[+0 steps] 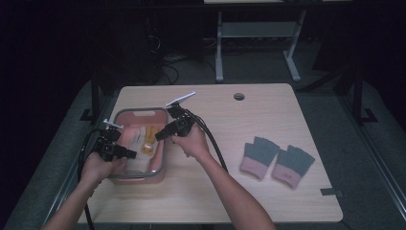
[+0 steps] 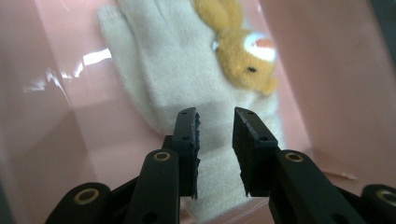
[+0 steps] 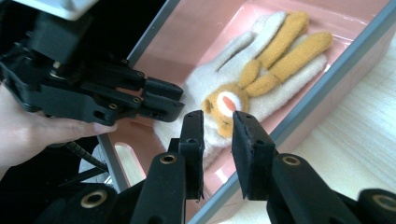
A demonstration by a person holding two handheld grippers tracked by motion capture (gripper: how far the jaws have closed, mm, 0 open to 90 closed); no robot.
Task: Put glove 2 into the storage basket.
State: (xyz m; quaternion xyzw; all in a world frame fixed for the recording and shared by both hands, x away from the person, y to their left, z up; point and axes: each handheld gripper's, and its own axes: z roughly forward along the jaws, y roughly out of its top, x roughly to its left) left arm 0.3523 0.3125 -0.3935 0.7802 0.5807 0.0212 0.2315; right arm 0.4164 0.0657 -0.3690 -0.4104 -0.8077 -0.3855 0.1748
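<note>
The cream knitted glove with orange plush animal trim [image 3: 254, 70], lying flat in the pink plastic bin [image 1: 160, 167] on the worktop, looks light, soft and floppy, best pinched at its cuff; the left tool [image 2: 215, 122] and right tool [image 3: 217, 122] hover empty, jaws slightly parted.

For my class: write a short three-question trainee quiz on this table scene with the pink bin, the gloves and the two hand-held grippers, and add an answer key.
1. True or false: the cream glove lies on the bare table.
2. Which item sits on the cream glove? A) orange plush animal B) spoon C) cup
3. Fill in: the grey and pink gloves lie on the table to the ____ of the pink bin in the high view.

Key:
1. False; it lies inside the pink bin.
2. A
3. right

Note: the left gripper and right gripper hover over the bin, each with a gap between its jaws and nothing held.
</note>
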